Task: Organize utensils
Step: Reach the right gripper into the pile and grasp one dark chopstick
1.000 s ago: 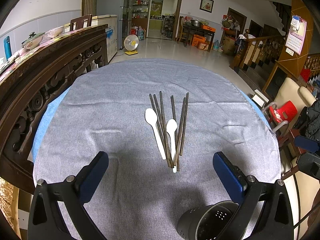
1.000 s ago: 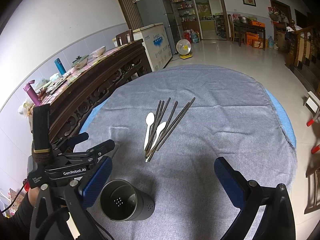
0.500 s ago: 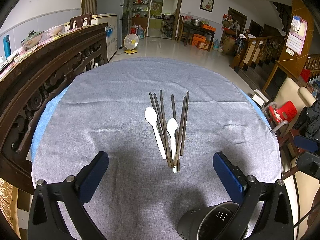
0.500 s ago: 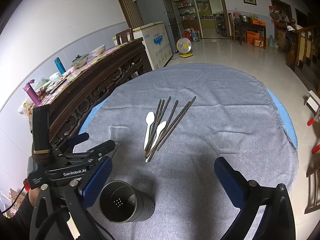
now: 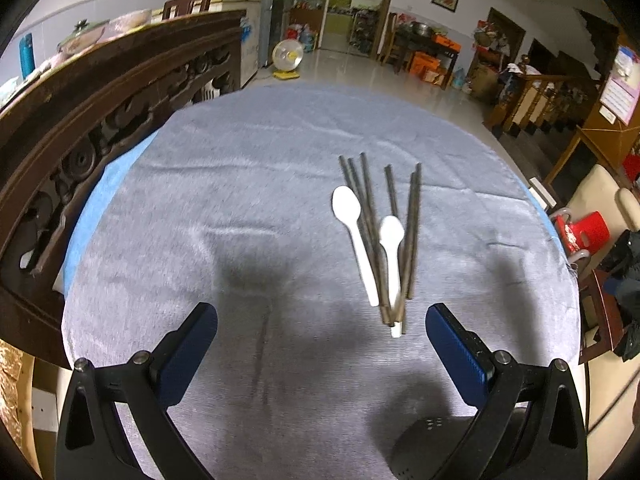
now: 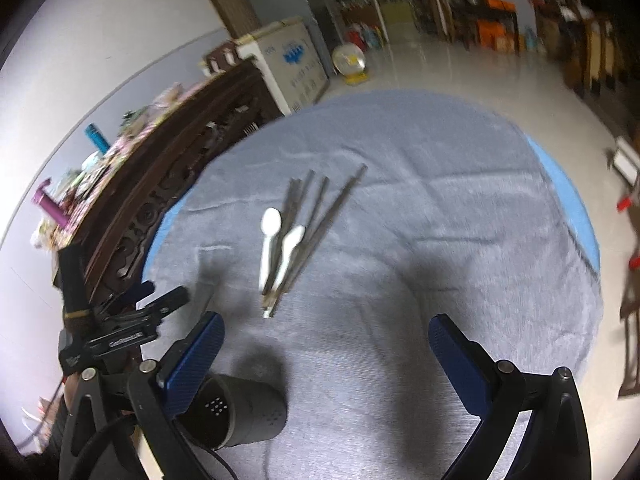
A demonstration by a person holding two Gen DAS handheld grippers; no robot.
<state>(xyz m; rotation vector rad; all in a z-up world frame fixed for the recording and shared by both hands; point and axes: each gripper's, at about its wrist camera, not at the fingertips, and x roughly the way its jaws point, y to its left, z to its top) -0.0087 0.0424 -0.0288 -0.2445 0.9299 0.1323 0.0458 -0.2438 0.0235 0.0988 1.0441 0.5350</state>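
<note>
- The left claw [image 5: 320,344] hangs above the near part of the counter [image 5: 248,208], its two blue-padded fingers spread wide with nothing between them.
- The right claw [image 6: 326,354] is likewise wide apart and empty, over the cloth on the near side (this view is blurred).
- A bundle of dark chopsticks [image 5: 374,220] lies on the grey cloth near the middle of the counter, fanned apart at the far ends and bunched together at the near ends.
- Two white spoons lie among them, bowls pointing away: the left spoon [image 5: 354,236] beside the bundle's left edge, the shorter-looking right spoon [image 5: 392,256] lying over the sticks.
- A dark perforated utensil holder [image 6: 236,412] lies tipped on its side at the near edge, just beside the right claw's left finger, well apart from the utensils.
- A carved wooden sideboard [image 5: 80,112] stands along the counter's left side.
</note>
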